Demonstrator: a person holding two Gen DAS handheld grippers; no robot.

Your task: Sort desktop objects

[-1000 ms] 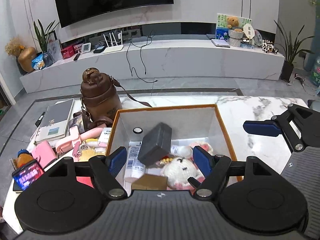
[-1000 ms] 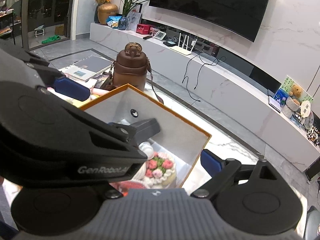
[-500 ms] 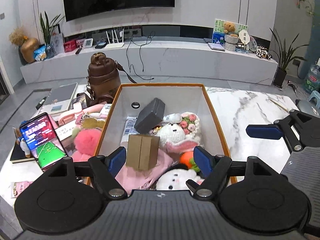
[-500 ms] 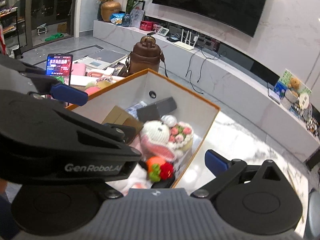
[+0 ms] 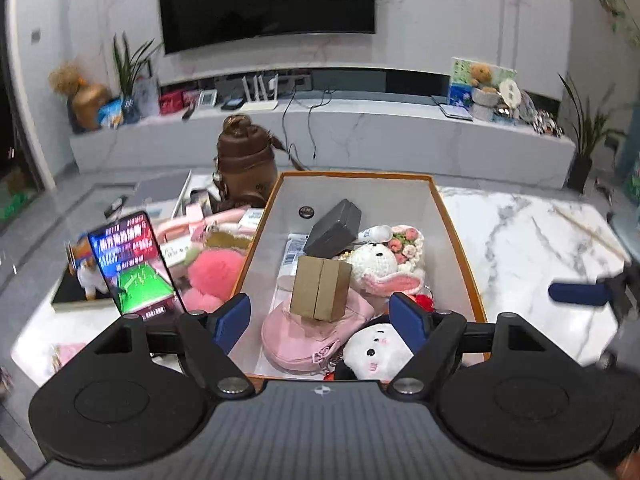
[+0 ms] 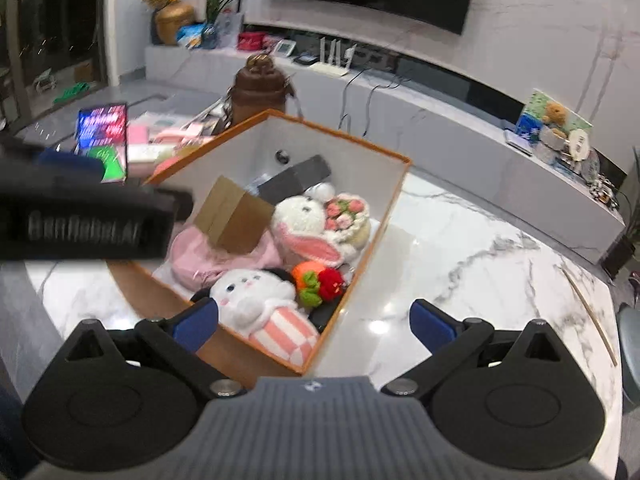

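Both the left hand-held gripper [image 5: 320, 316] and the right hand-held gripper [image 6: 314, 322] hang released and empty over the orange-rimmed box [image 5: 456, 232], already well filled with plush toys and small boxes, while a phone [image 5: 132, 264], pink pompom [image 5: 214, 272] and brown bottle [image 5: 246, 164] remain along the bench's left edge.
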